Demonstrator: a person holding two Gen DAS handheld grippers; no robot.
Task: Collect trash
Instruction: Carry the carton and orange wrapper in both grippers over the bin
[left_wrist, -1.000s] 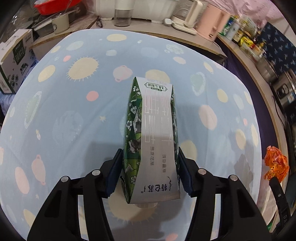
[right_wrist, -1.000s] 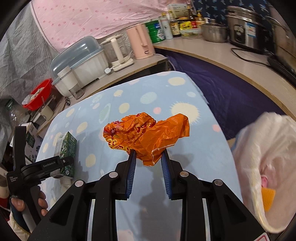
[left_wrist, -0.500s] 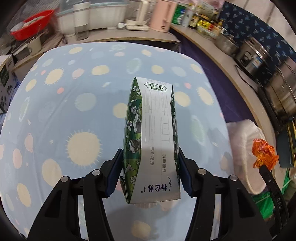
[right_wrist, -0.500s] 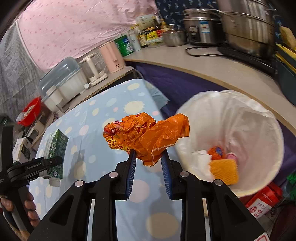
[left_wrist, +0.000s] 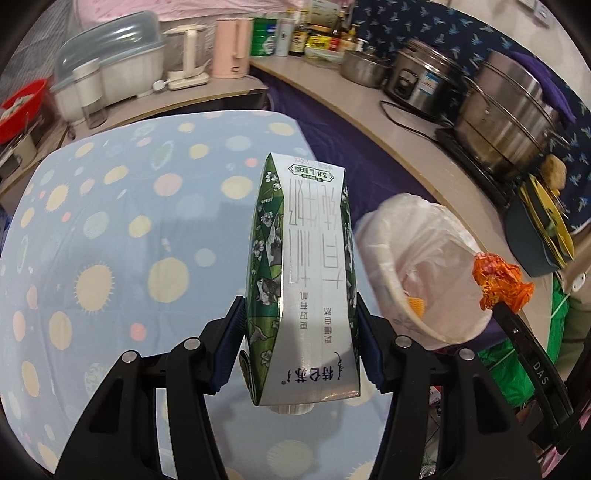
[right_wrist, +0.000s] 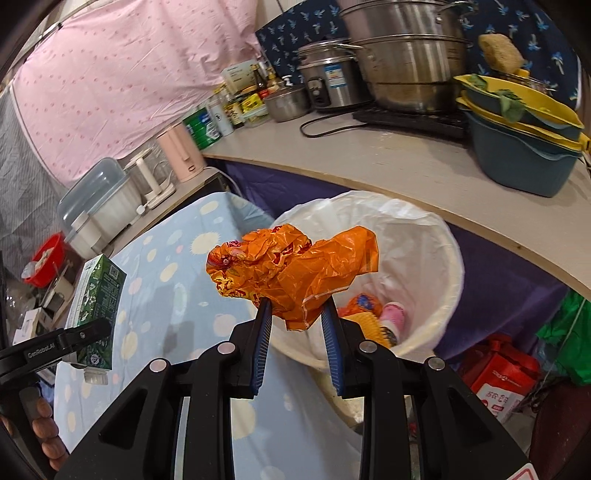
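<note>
My left gripper (left_wrist: 299, 314) is shut on a green and silver milk carton (left_wrist: 306, 273), held upside down above the table's right part; the carton also shows in the right wrist view (right_wrist: 98, 299). My right gripper (right_wrist: 297, 312) is shut on a crumpled orange wrapper (right_wrist: 291, 269), held in the air just in front of the near rim of a white-lined trash bin (right_wrist: 439, 236). The wrapper (left_wrist: 500, 282) shows past the bin (left_wrist: 424, 236) in the left wrist view. The bin holds some trash at its bottom.
A table with a blue spotted cloth (left_wrist: 122, 236) lies left of the bin. A counter (right_wrist: 388, 162) behind carries steel pots, a rice cooker, bottles and a blue basin (right_wrist: 517, 155). A red bag (right_wrist: 498, 373) lies on the floor beside the bin.
Both grippers have swung right, from over the table toward the bin. The bin now fills more of both views. Both loads stay gripped.
</note>
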